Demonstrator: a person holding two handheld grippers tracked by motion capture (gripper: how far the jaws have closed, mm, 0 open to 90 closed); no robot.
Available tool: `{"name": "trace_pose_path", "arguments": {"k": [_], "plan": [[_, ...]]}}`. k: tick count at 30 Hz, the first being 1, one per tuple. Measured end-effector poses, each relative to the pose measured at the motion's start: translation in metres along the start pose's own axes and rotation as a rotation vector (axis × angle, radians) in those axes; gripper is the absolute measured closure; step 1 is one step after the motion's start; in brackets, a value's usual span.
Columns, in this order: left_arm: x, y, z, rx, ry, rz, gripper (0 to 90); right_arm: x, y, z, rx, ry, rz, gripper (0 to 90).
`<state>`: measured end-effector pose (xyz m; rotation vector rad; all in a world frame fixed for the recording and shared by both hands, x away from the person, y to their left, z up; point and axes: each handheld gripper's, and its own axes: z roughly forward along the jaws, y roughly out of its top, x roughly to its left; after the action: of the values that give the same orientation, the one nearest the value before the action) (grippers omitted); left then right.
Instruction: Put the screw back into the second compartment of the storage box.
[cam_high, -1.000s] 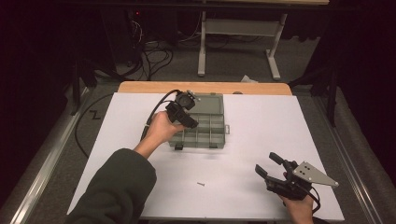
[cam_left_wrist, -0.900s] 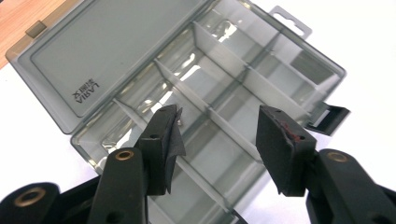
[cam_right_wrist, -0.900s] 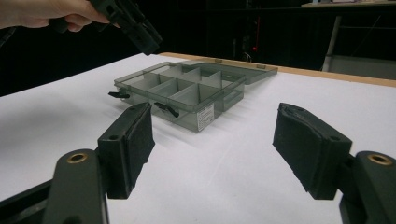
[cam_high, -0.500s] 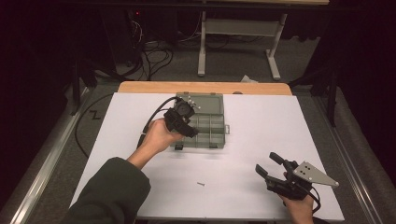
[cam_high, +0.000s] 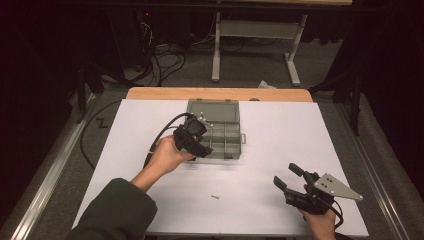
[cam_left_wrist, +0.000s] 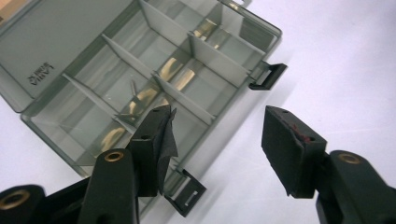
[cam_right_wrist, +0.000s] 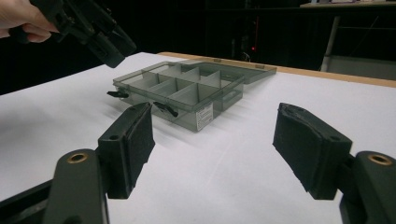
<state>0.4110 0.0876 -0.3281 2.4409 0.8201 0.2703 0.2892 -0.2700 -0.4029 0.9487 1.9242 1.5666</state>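
A grey see-through compartment box (cam_high: 227, 140) lies in the middle of the white table with its lid (cam_high: 212, 107) folded flat behind it. My left gripper (cam_high: 200, 147) hovers over the box's near left corner. Its jaws have just been opening and hold nothing, as the left gripper view (cam_left_wrist: 217, 116) shows. A small screw (cam_left_wrist: 132, 100) lies in one compartment of the box (cam_left_wrist: 196, 51). Another screw (cam_high: 215, 197) lies loose on the table in front. My right gripper (cam_high: 285, 175) rests open and empty at the near right, facing the box (cam_right_wrist: 187, 93), with the left gripper (cam_right_wrist: 100, 39) above it.
The white table top (cam_high: 280, 125) has a wooden strip (cam_high: 220, 94) along its far edge. Cables (cam_high: 165, 55) and a table leg frame (cam_high: 250, 45) stand on the floor behind. The left gripper's black cable (cam_high: 162, 135) loops over the table left of the box.
My left gripper has moved from above the box's left compartments toward the person, to the box's near left corner. The right gripper has stayed in place.
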Motion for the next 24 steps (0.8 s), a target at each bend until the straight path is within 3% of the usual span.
{"name": "trace_pose_path", "arguments": {"k": [24], "plan": [[-0.036, -0.019, -0.003, 0.000, -0.041, 0.075, 42.7, 0.003, 0.001, -0.001, -0.008, -0.002, -0.027, 30.3]]}}
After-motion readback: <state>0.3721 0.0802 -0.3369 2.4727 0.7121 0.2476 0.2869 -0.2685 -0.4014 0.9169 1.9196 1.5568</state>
